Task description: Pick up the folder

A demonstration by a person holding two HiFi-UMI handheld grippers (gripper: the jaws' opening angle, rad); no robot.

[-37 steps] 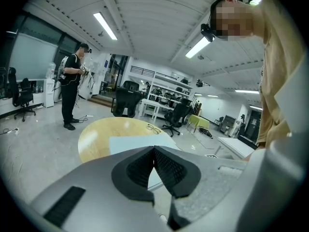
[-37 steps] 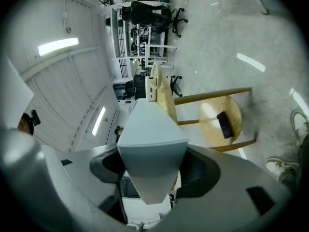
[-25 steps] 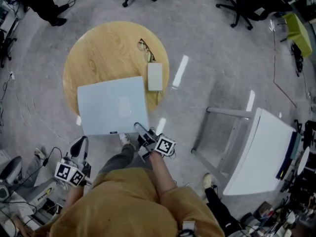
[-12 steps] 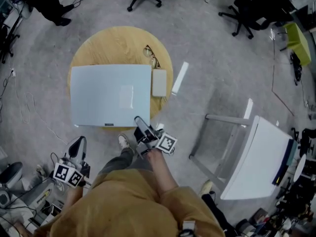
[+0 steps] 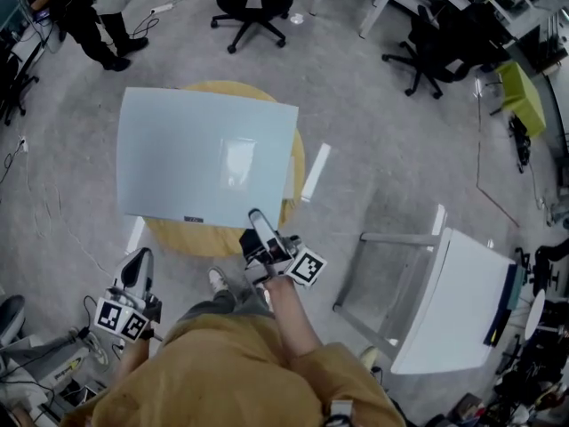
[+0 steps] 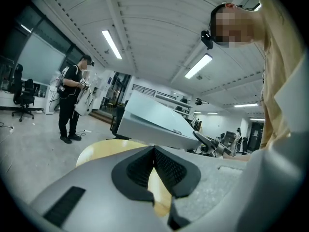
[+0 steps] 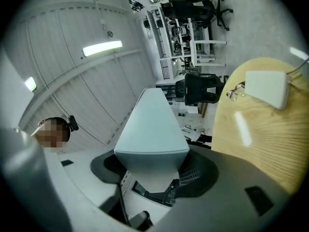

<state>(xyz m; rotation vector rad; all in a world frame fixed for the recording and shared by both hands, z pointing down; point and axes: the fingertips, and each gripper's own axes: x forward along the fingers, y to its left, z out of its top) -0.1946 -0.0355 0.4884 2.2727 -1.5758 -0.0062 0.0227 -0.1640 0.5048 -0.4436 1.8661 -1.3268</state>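
The folder [image 5: 204,158] is a flat, pale blue-grey rectangle held in the air above the round wooden table [image 5: 173,234]. My right gripper [image 5: 258,219] is shut on its near edge, close to the right corner. In the right gripper view the folder [image 7: 152,129] runs away from the jaws, its edge pinched between the dark pads of the right gripper [image 7: 152,170]. My left gripper [image 5: 138,261] hangs low at the left, apart from the folder, jaw tips together with nothing in them. The left gripper view shows the folder [image 6: 154,122] tilted above the table [image 6: 104,149].
A white box [image 7: 268,88] and glasses [image 7: 235,92] lie on the table. Office chairs [image 5: 244,3] [image 5: 436,43] stand beyond it. A white desk [image 5: 453,301] is at the right. A person [image 5: 84,12] stands at the far left.
The right gripper has lifted the folder off the table and it now hides most of the tabletop. The left gripper has risen a little.
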